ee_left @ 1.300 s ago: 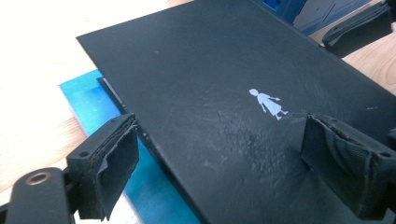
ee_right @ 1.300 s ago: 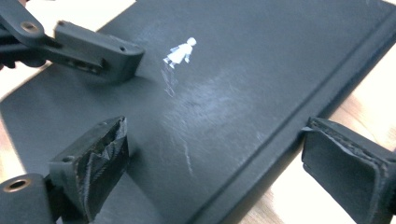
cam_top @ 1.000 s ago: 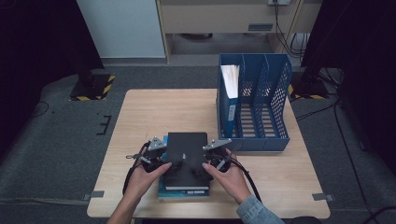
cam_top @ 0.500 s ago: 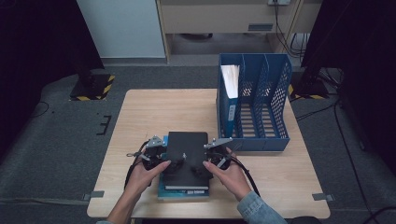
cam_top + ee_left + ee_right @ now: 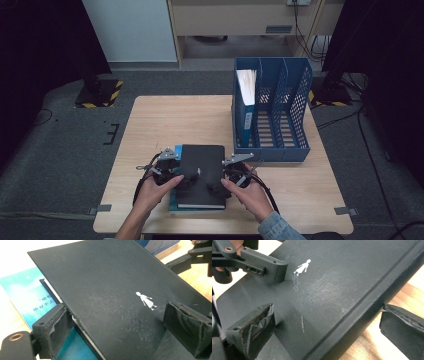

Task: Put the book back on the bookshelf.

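Little has shifted since the earlier frames: both hands stay at the flanks of the black hardcover book with a small white figure on its cover (image 5: 201, 172), and the left gripper (image 5: 172, 176) appears to have edged slightly inward along the book's left edge. That book lies on top of a teal paperback book (image 5: 30, 302), the two stacked near the front edge of the pale wooden bench (image 5: 175, 120), just left of the blue plastic mesh file rack (image 5: 272, 117), which already holds a blue binder with white papers (image 5: 245, 100) upright in its leftmost slot. The two-sided hold makes sense as a way to lift a wide, flat book evenly without it swinging open. In the left gripper view the jaws straddle the black cover's edge, one pad under the lip of the cover and above the teal book, the other resting on the cover's top face, so they look spread around the cover and not yet clenched on it. The right gripper (image 5: 235, 177) mirrors this: in its own view one pad sits on the cover and the other hangs below the book's thick edge over the bench, with a gap showing, so its jaws too are released. Both forearms come in low from the front, wrists turned inward toward each other, hands wrapped around the gripper handles.
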### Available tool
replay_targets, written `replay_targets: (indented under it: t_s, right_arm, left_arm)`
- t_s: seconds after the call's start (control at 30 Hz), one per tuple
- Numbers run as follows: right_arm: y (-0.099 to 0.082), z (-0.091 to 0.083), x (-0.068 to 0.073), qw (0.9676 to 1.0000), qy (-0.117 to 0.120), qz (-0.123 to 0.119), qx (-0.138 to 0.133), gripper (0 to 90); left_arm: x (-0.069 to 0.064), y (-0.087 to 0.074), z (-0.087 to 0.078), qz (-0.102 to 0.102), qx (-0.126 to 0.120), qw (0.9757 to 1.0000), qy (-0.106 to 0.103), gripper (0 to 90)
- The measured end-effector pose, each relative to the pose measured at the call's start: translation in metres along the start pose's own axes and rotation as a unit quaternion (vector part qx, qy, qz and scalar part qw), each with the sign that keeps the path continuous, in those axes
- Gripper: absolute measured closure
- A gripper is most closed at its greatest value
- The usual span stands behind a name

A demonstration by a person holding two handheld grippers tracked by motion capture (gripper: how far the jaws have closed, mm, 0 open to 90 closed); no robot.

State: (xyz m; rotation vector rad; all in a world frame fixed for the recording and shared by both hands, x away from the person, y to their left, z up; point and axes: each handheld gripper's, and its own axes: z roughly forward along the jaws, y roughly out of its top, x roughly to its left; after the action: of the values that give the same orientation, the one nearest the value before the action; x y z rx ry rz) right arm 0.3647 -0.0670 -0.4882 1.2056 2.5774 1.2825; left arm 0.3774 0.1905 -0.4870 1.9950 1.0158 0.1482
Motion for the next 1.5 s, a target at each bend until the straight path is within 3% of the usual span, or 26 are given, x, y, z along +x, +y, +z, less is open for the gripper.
replay_targets:
  t_s: [0.4,0.87,1.5]
  right_arm:
    - [0.000,0.008,-0.021,0.9974,0.050,0.051,0.002,0.1]
    - [0.005,0.012,-0.031,0.9952,0.073,0.063,0.018,0.0]
    - [0.005,0.018,-0.040,0.9912,0.097,0.087,0.020,0.0]
  left_arm:
    - [0.008,0.003,0.008,-0.007,0.004,0.9998,-0.018,4.0]
    - [0.015,0.005,0.010,-0.004,0.004,0.9995,-0.030,3.3]
    - [0.020,0.006,0.008,-0.005,0.006,0.9991,-0.041,7.4]
